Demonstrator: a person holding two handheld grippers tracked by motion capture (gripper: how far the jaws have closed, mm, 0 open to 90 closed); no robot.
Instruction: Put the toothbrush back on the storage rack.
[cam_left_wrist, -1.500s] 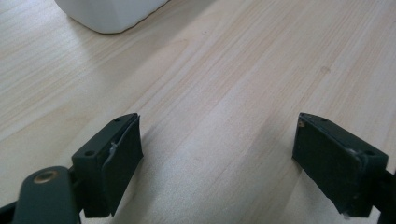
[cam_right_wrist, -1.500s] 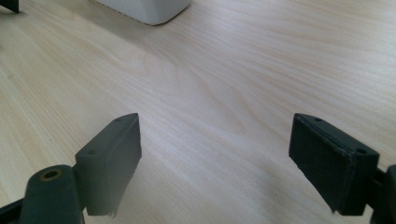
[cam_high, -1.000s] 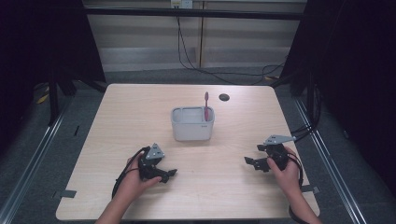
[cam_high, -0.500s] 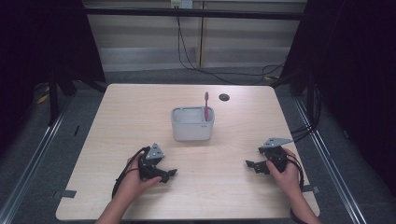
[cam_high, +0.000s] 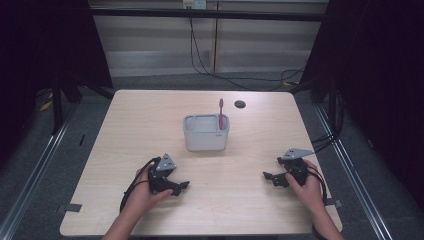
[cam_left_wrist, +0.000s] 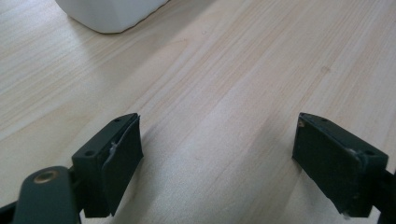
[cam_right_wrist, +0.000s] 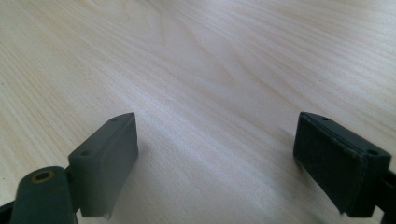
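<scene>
— What is seen in the high view?
— A pale wood-grain table (cam_high: 150, 125) is shown; at centre frame a white rounded-rectangular plastic holder (cam_high: 206, 133) is set, a pink toothbrush (cam_high: 220, 114) stood upright in its right side. The left gripper (cam_high: 181, 187) is held at lower left, the right gripper (cam_high: 268, 177) at lower right.

— And the gripper views?
— In each, flat black jaws are spread wide over bare wood; the holder's corner (cam_left_wrist: 109, 14) is caught at upper left of the left one.

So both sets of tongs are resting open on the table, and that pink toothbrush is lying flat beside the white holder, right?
Not quite. The pink toothbrush is not lying flat beside the white holder; it stands upright inside it, at its right end, as the high view shows. The rest holds: the left tongs and right tongs are both open, low over the table.
</scene>
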